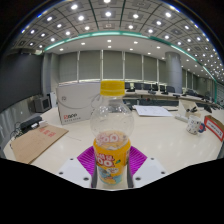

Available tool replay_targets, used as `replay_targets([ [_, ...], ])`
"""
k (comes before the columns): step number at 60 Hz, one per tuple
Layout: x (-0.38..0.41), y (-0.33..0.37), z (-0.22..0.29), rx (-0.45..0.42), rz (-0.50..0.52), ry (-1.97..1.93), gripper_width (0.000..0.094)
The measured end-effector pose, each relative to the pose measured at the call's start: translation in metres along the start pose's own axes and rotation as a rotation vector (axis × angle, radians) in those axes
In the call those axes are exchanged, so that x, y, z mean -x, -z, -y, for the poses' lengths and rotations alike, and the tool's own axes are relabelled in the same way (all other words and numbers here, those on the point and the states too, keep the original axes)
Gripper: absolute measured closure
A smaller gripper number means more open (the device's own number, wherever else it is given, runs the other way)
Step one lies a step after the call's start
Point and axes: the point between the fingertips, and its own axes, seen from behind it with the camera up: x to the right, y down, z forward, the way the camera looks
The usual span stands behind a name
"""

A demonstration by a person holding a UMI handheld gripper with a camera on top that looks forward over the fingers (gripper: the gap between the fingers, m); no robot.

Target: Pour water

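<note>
A clear plastic bottle (111, 128) with a yellow cap and a yellow-orange label stands upright between my gripper's (111, 160) fingers. Both purple pads (85, 158) press against the label's sides, so the gripper is shut on the bottle. The bottle's base is hidden low between the fingers, and I cannot tell whether it rests on the white table (160, 135). A small cup-like container (195, 123) stands on the table to the right, beyond the fingers.
A white box (76, 101) stands on the table behind the bottle to the left. A brown cardboard sheet (35, 142) lies at the left. Papers (153, 111) lie farther back on the right. Office desks and windows fill the background.
</note>
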Motion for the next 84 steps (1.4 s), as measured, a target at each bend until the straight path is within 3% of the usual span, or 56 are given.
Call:
replay_targets([
  [9, -0.006, 0.005, 0.040, -0.018, 0.040, -0.029, 0.0545],
  [19, -0.029, 0.008, 0.117, -0.072, 0.105, -0.223, 0.0549],
  [38, -0.155, -0.043, 0.241, -0.143, 0.402, -0.995, 0.0550],
  [44, -0.208, -0.066, 0.246, -0.131, 0.463, -1.259, 0.0551],
  [53, -0.279, -0.113, 0.212, -0.076, 0.498, -1.598, 0.0551],
  [67, -0.361, -0.136, 0.180, -0.128, 0.542, -2.063, 0.0550],
  [84, -0.358, -0.134, 0.179, -0.045, 0.528, -2.018, 0.0551],
])
